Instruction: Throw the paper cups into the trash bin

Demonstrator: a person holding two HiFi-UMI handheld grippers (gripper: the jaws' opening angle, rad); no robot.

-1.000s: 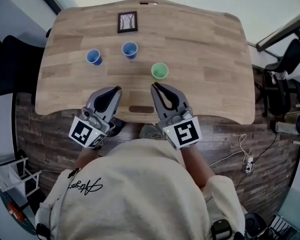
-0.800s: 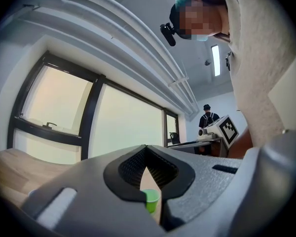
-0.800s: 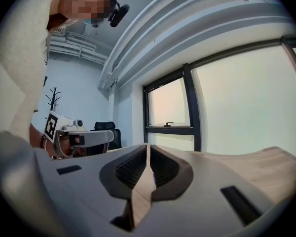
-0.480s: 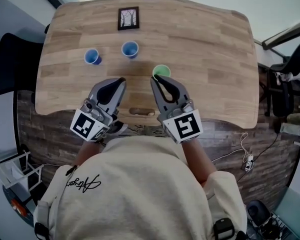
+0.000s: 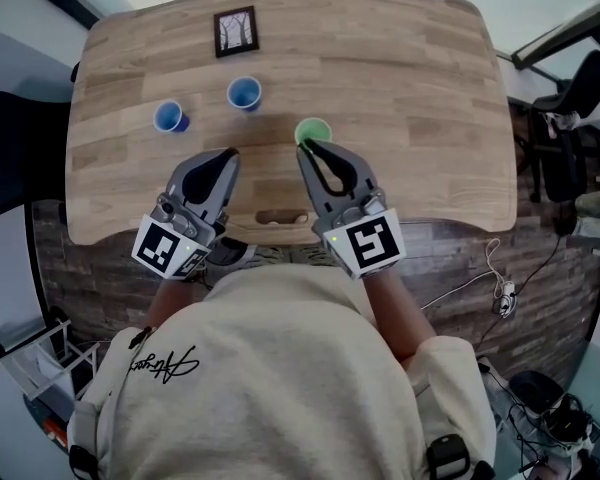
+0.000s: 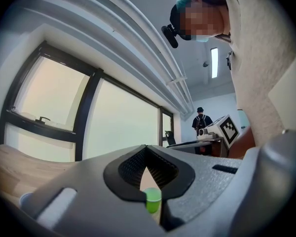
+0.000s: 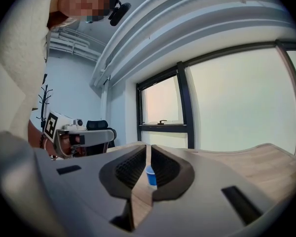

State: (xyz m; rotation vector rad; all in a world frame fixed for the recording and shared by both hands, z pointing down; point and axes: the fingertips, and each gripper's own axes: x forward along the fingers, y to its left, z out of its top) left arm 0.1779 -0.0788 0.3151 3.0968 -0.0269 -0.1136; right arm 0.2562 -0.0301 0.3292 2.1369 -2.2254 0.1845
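Observation:
Three paper cups stand upright on the wooden table (image 5: pixel 420 98): two blue cups (image 5: pixel 166 117) (image 5: pixel 244 93) and a green cup (image 5: pixel 313 131). My right gripper (image 5: pixel 305 146) is shut and empty, its tips just at the near rim of the green cup. My left gripper (image 5: pixel 228 155) is also shut and empty, hanging over the table in front of the blue cups. Past the closed tips of my left gripper (image 6: pixel 146 149) the green cup (image 6: pixel 153 200) shows in the left gripper view. A blue cup (image 7: pixel 150 176) shows beyond my right gripper (image 7: pixel 148 147) in the right gripper view.
A small framed picture (image 5: pixel 236 32) lies at the table's far side. A cable slot (image 5: pixel 280 216) is cut near the front edge. A black chair (image 5: pixel 20 148) stands to the left, another chair (image 5: pixel 580 98) to the right, and cables (image 5: pixel 500 298) lie on the floor.
Both grippers have moved forward over the table toward the cups. The right gripper's tips now reach the green cup. The cups have not moved.

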